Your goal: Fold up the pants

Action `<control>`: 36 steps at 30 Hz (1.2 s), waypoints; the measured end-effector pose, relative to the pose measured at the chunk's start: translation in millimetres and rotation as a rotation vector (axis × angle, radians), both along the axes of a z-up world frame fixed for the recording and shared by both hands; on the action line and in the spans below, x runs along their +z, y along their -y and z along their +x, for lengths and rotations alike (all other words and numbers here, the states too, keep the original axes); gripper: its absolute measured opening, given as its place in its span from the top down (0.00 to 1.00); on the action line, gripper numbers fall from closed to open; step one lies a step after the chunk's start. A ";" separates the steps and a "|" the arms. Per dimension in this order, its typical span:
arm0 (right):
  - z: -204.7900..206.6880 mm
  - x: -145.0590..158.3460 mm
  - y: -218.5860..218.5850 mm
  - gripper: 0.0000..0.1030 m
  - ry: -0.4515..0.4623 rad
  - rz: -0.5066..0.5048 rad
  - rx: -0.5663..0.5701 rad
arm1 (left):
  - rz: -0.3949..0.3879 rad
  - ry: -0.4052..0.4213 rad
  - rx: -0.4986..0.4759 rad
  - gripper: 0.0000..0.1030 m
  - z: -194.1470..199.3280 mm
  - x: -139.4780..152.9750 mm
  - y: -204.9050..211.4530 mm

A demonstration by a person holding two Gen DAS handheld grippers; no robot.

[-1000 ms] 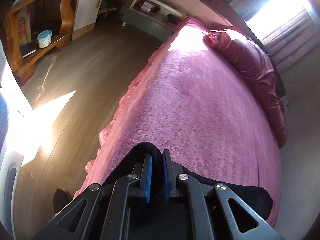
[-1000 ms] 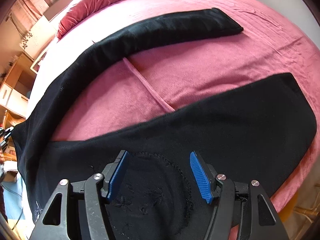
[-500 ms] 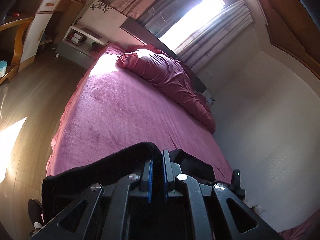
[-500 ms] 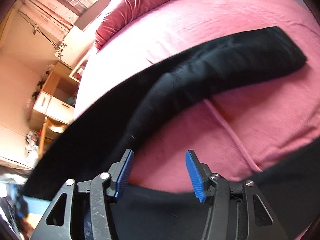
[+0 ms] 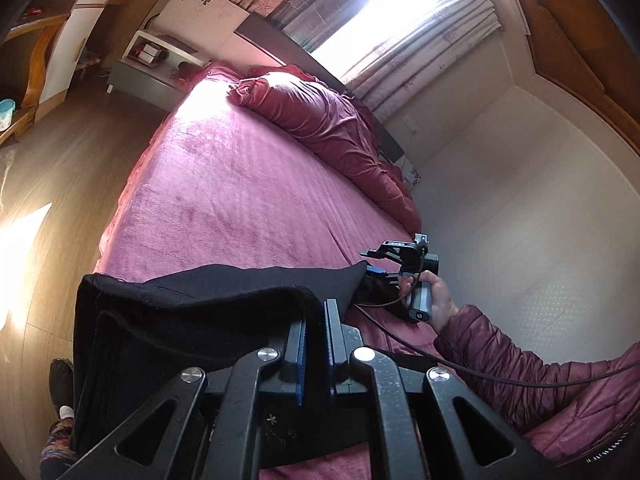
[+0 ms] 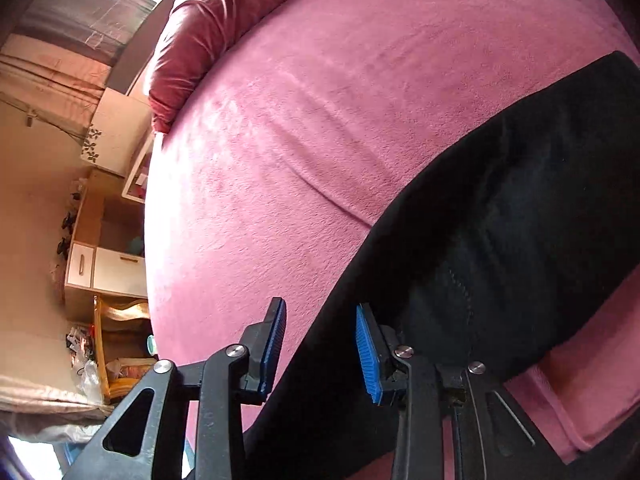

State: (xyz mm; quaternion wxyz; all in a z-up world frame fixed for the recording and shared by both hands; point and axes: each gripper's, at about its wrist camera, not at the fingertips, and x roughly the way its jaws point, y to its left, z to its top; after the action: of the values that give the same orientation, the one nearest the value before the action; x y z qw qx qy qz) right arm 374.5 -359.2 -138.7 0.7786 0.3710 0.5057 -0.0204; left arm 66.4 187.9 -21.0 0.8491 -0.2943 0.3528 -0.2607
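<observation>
The black pants (image 5: 180,312) lie across the near end of the pink bed (image 5: 240,200). Their near part is lifted into a fold. My left gripper (image 5: 316,312) is shut on that raised fold, with the cloth draped to its left and under it. In the right wrist view the pants (image 6: 500,240) run from lower middle to upper right. My right gripper (image 6: 320,344) straddles their edge; its jaws are closing, the black cloth sits between the blue pads, and a gap still shows on the left side. The left wrist view also shows the right gripper (image 5: 376,268) at a pants corner.
A crimson duvet (image 5: 328,120) is bunched at the head of the bed under a bright window (image 5: 380,12). A nightstand (image 5: 148,64) and wooden floor (image 5: 80,152) lie to the left, a pale wall (image 5: 520,200) to the right. A hand (image 5: 438,300) in a maroon padded sleeve holds the right gripper.
The left gripper has swung right and up with the pants fold, bringing the right hand into its view. The right gripper moved off the pants seat to a leg edge, jaws narrowing.
</observation>
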 end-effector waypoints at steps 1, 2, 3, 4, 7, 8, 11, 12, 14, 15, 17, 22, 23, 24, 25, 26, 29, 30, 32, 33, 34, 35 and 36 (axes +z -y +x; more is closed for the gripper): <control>5.6 -4.5 0.7 0.80 -0.015 -0.011 0.000 | -0.001 -0.004 -0.002 0.93 0.1 -0.6 -0.9; 7.3 -6.4 2.4 0.90 -0.027 -0.023 0.002 | -0.004 -0.010 0.003 0.93 1.7 -1.0 -3.0; 9.0 -7.3 2.1 0.92 -0.029 -0.034 0.007 | -0.011 -0.019 0.011 0.93 5.1 -2.0 -6.0; 9.3 -5.9 0.7 0.92 -0.021 -0.043 0.019 | -0.018 -0.026 0.028 0.93 11.0 -2.2 -10.1; 1.2 13.6 0.1 0.92 0.020 -0.069 0.055 | -0.005 -0.052 0.106 0.93 44.9 -1.6 -26.1; -2.3 22.8 2.6 0.92 0.042 -0.059 0.057 | 0.009 -0.052 0.133 0.93 60.4 -0.5 -32.0; -17.0 56.1 10.5 0.92 0.125 -0.021 0.055 | 0.024 -0.057 0.213 0.93 111.7 5.2 -52.6; -25.2 67.9 11.1 0.92 0.158 -0.008 0.058 | 0.031 -0.056 0.234 0.93 127.9 7.9 -58.2; -44.6 90.1 13.7 0.92 0.219 -0.002 0.076 | 0.048 -0.063 0.274 0.93 156.2 12.4 -67.0; -54.1 98.3 13.6 0.92 0.245 -0.001 0.083 | 0.052 -0.068 0.277 0.93 168.0 13.2 -68.8; -80.1 110.2 13.5 0.92 0.291 0.008 0.107 | 0.093 -0.069 0.296 0.93 182.1 15.9 -68.6; -155.5 112.4 19.1 0.92 0.346 0.016 0.144 | 0.105 -0.045 0.270 0.93 164.8 18.2 -67.0; -173.7 108.7 20.6 0.92 0.349 0.020 0.150 | 0.100 -0.043 0.265 0.93 156.2 17.5 -68.0; -185.5 105.5 19.6 0.92 0.349 0.022 0.157 | 0.097 -0.040 0.260 0.93 146.4 16.6 -68.9; -197.1 101.7 17.7 0.92 0.346 0.017 0.164 | 0.096 -0.037 0.254 0.93 135.5 14.4 -70.0; -208.4 97.3 15.4 0.92 0.340 0.008 0.168 | 0.096 -0.039 0.250 0.93 124.1 12.3 -70.4; -237.3 80.5 9.9 0.92 0.311 -0.014 0.193 | 0.082 -0.060 0.247 0.93 88.1 -2.2 -75.0; -246.9 73.7 8.1 0.92 0.294 -0.019 0.200 | 0.075 -0.071 0.251 0.93 75.9 -8.7 -77.4; -264.3 58.1 4.3 0.92 0.257 -0.023 0.216 | 0.052 -0.108 0.261 0.93 54.1 -25.7 -83.0; -271.3 50.3 1.2 0.92 0.237 -0.032 0.224 | 0.048 -0.129 0.270 0.93 44.2 -34.7 -85.2; -277.5 42.6 -1.3 0.92 0.217 -0.042 0.233 | 0.035 -0.155 0.278 0.93 34.3 -45.1 -87.7; -281.8 35.3 -3.3 0.93 0.198 -0.044 0.238 | 0.020 -0.183 0.282 0.93 25.3 -55.6 -89.6; -287.5 27.1 -4.8 0.93 0.177 -0.044 0.241 | 0.019 -0.208 0.287 0.93 17.0 -65.4 -90.2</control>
State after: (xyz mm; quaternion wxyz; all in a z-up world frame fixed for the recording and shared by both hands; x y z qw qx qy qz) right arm 87.0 -354.4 -111.5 0.8248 0.2908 0.4755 0.0951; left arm 83.4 278.1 -86.3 0.8392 -0.3589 0.3958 -0.1015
